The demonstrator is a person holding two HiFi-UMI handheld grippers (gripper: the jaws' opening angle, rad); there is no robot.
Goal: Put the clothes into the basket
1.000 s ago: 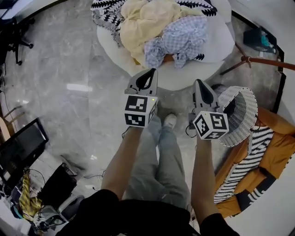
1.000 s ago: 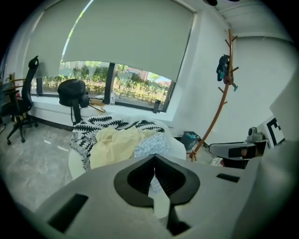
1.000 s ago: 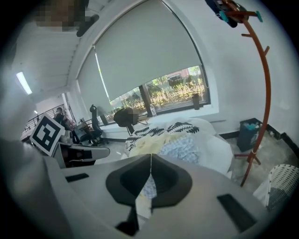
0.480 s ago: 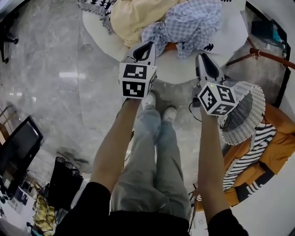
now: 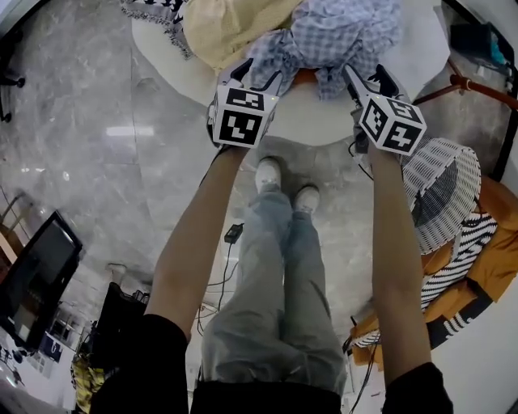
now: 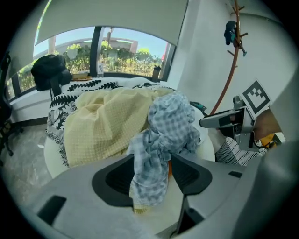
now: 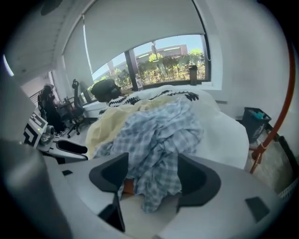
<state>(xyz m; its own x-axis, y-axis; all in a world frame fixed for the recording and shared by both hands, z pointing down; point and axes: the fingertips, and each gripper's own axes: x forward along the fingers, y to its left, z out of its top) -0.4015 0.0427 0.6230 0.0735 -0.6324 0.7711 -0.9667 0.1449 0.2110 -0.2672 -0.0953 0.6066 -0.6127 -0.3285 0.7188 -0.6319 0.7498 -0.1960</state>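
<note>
Fingers [image 6: 112, 179] just opening, left gripper [image 5: 257, 77] and right gripper [image 5: 366, 77] straddling checked shirt [image 5: 340, 32].

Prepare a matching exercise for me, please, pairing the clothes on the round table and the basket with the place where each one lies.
Things:
1. blue checked shirt
2. pale yellow garment
3. black-and-white patterned cloth
4. white wicker basket

Places:
A. on the floor at the person's right
B. left end of the pile, in the head view
C. middle of the pile
D. right end of the pile, trailing toward the near edge of the round white table

Pairs: 1-D, 2-C, 3-B, 4-A
</note>
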